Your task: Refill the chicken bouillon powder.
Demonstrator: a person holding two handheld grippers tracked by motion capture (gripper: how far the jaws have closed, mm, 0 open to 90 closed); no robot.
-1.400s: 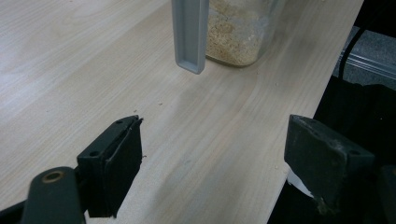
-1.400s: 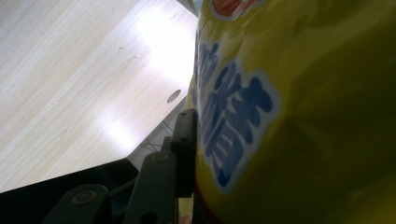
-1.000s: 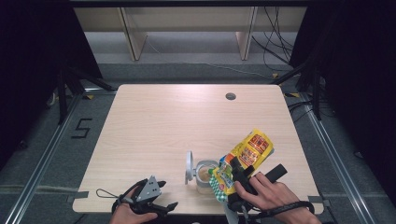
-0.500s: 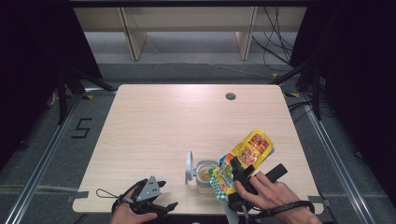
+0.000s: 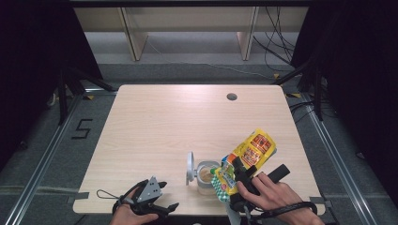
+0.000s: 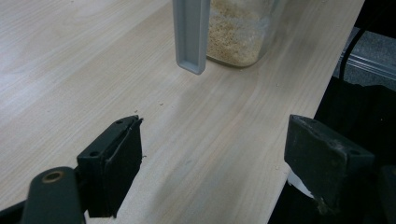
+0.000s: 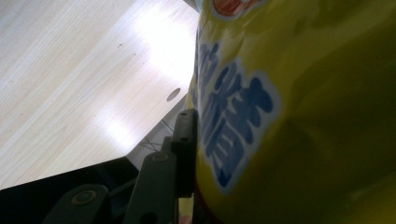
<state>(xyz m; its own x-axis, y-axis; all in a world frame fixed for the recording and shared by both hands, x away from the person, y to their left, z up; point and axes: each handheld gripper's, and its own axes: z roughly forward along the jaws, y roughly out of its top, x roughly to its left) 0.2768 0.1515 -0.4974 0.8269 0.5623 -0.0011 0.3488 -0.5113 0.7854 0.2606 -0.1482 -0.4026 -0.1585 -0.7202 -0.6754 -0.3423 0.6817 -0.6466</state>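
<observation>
Pouring from the bag into the jar, partly done

Your left gripper (image 5: 149, 202) rests at the table's (image 5: 155, 126) near edge, jaws apart and empty. Right of it, the open jar (image 5: 205, 174), lid flipped up, already holds some crumbs. Your right gripper (image 5: 240, 183) is clamped on the yellow snack bag (image 5: 248, 157), tilted above the jar; the rest likely remains to pour.
</observation>
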